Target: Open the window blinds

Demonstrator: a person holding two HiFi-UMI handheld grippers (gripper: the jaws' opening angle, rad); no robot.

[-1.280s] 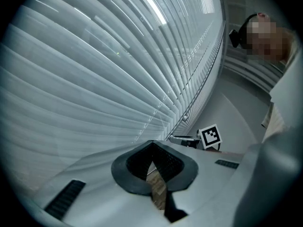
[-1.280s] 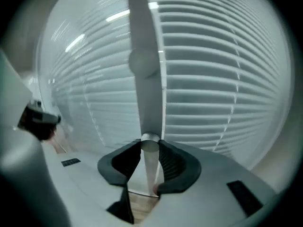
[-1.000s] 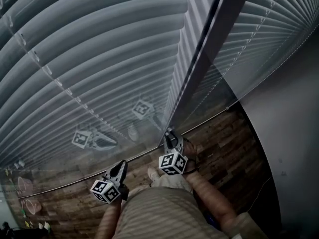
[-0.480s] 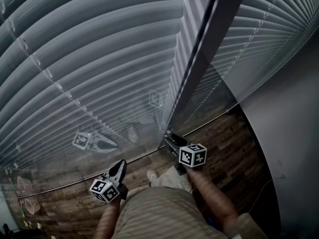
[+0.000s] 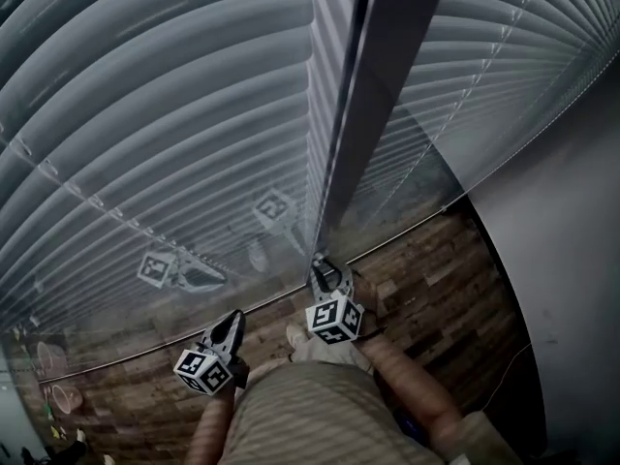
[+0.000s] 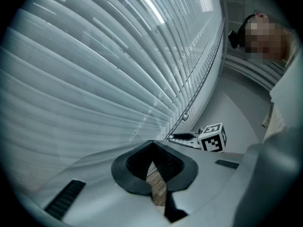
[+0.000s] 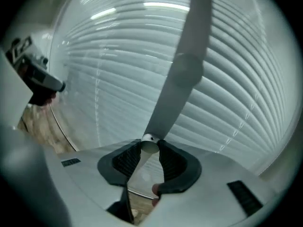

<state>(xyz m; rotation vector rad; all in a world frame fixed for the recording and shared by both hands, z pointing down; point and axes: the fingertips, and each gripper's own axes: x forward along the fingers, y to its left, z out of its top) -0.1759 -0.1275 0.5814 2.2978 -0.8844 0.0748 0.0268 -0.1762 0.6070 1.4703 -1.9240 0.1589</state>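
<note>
Grey slatted window blinds fill the head view, their slats lying closed. A long grey tilt wand hangs down in front of them. My right gripper holds its lower end. In the right gripper view the wand runs up from the jaws, and its capped tip sits pinched between the pads of my right gripper, whose jaws have just been closing on it. My left gripper hangs lower left, shut and empty. Its closed jaws point at the blinds, with the right gripper beyond them.
Glass in front of the slats mirrors both marker cubes. Brown wooden floor lies below, and a grey wall stands at the right. Small objects sit at the bottom left. My own trousers fill the lower middle.
Half a second ago the right gripper was further right with its cube turned. It is now back to the left on the wand's tip, and the wand hangs more upright. The left gripper has not moved.
</note>
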